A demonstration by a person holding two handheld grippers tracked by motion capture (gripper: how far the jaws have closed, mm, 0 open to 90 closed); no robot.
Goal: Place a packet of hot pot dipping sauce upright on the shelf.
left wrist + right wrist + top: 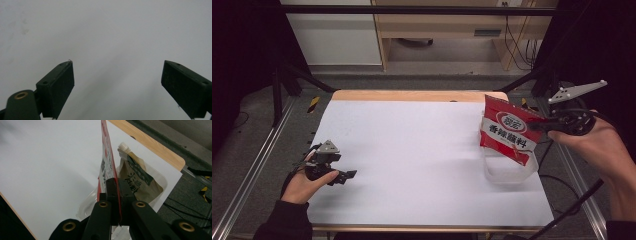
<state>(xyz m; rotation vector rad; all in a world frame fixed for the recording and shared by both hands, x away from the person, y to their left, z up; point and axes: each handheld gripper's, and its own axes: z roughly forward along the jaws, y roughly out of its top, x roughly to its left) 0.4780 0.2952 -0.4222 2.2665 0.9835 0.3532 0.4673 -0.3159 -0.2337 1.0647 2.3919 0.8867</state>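
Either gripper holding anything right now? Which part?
The right gripper is shut on the red flat sauce packet, pinching its edge, above the clear plastic tub. The left gripper is open and holds nothing, over the white sheet.

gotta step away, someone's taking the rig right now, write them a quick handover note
Right gripper: shut on the edge of the red sauce packet, holding it upright over the clear plastic tub at the table's right side.
Left gripper: open, nothing between the jaws, resting low over the white table sheet at the left.
In the tub: a brown spouted pouch already stands inside.
Done: brown pouch is in.
Left: probably lower the red packet into the tub and release.
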